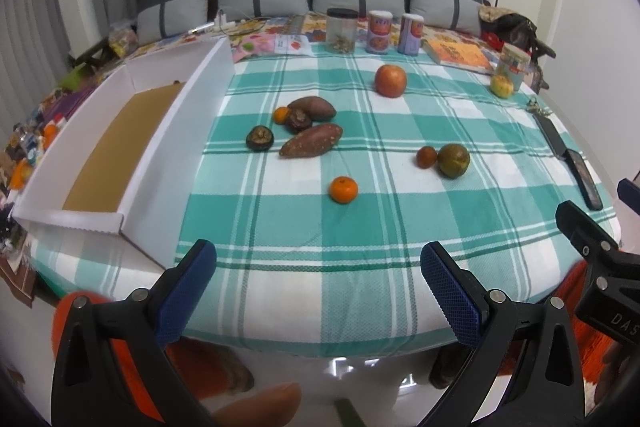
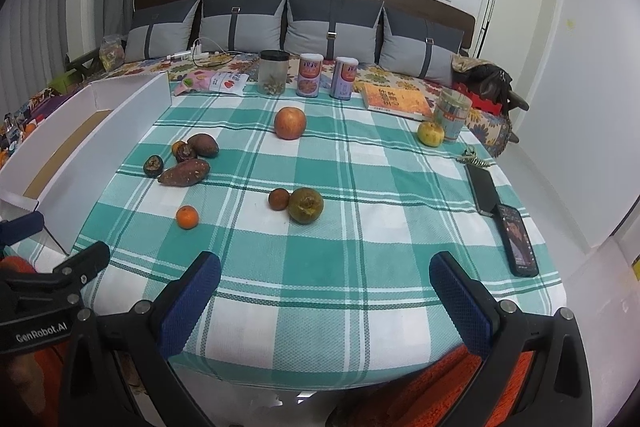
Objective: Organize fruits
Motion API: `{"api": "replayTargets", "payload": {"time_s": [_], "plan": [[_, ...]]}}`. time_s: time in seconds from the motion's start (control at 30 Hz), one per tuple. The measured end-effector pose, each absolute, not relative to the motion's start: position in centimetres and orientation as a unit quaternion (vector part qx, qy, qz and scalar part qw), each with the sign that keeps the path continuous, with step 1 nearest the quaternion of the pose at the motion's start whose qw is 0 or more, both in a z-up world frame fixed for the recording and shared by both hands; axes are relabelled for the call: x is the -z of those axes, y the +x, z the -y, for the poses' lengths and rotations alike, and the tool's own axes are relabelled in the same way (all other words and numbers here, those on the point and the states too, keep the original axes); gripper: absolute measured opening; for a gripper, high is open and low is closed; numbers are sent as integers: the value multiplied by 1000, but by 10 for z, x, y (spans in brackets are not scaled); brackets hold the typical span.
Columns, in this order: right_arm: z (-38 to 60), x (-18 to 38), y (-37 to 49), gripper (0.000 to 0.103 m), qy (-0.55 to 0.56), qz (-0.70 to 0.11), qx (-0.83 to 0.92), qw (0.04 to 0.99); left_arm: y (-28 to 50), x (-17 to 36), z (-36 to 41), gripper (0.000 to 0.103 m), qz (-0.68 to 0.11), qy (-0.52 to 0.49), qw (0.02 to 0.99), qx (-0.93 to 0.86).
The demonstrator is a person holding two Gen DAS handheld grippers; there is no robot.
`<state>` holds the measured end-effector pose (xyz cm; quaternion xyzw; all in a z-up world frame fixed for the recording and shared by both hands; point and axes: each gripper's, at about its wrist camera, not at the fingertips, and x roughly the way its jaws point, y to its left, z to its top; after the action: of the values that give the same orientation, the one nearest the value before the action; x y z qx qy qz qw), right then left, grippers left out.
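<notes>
Both grippers, left gripper [image 1: 318,271] and right gripper [image 2: 325,281], stand spread with blue textured pads. Round orange tangerine [image 1: 343,189] lies on the checked woven tablecloth [image 1: 360,227], beside a white cardboard box [image 1: 152,147].

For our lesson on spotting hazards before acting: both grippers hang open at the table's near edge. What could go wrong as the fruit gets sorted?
1. The round orange tangerine might roll off the checked cloth if nudged.
2. Two dark phones lie near the right edge, where the right gripper could sweep them.
3. The clustered sweet potatoes invite a double grab.
</notes>
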<state>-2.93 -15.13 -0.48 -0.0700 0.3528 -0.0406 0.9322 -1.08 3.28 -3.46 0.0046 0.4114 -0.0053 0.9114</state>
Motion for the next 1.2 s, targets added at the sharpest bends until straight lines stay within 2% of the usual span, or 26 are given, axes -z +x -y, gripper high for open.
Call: {"api": "replayTargets", "payload": {"time_s": [0.53,0.9,1.07,1.2], "plan": [[162,19,-18,103,-45,-382,50,922,-6,46,-29,102,-424,14,905,3],[164,23,-17,103,-33,-361,29,932,0,59,-34,102,-431,8,902,-3],[166,37,-4,103,-26,-350,14,936,16,75,-36,102,-431,6,902,-4],[158,66,25,103,-51,-374,-12,926,44,97,-35,102,-437,18,899,6]]}}
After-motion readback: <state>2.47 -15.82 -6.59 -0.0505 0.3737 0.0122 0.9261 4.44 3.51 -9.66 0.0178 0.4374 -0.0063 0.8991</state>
